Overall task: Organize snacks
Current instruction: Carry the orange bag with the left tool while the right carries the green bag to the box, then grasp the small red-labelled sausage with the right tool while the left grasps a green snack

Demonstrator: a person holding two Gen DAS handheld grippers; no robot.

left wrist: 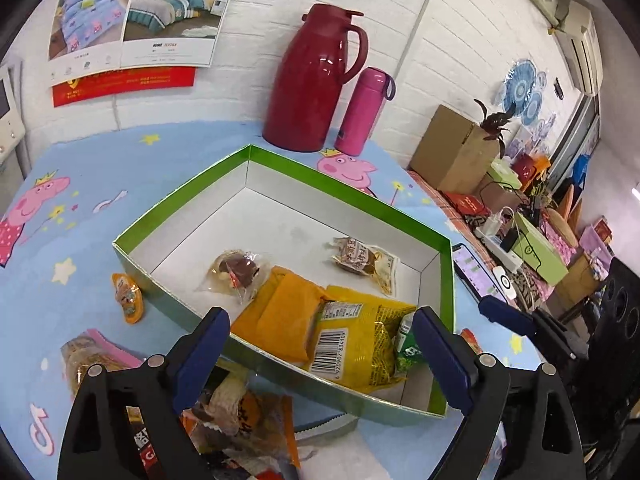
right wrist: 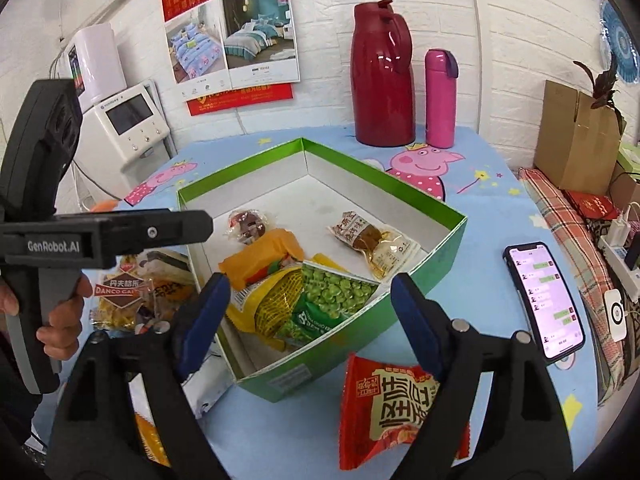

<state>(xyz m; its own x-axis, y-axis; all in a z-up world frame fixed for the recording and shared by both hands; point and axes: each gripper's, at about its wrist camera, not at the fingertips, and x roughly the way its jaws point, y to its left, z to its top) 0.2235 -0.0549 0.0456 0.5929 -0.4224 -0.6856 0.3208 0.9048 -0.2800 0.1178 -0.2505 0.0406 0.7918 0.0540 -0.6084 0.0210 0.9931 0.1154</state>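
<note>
— Left wrist? Left tool [left wrist: 320, 344] spread wide, empty, over box [left wrist: 180, 208] rim; loose packets [left wrist: 240, 412] beneath on bench [left wrist: 92, 264]; jug [left wrist: 310, 80], flask [left wrist: 362, 112] behind.
— Right wrist? Right tool [right wrist: 310, 312] gaping, empty; peas [right wrist: 332, 300], yellow bag [right wrist: 272, 304] boxed; red packet [right wrist: 392, 404], phone [right wrist: 544, 300] outside.

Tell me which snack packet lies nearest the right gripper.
The red foil packet with yellow label, on the tablecloth outside the green box, just beneath the right gripper.

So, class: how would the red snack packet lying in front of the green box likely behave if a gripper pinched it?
The red snack packet looks puffy, so probably light and squashy. Its glossy film may slip. Lying flat, it shouldn't roll.
</note>
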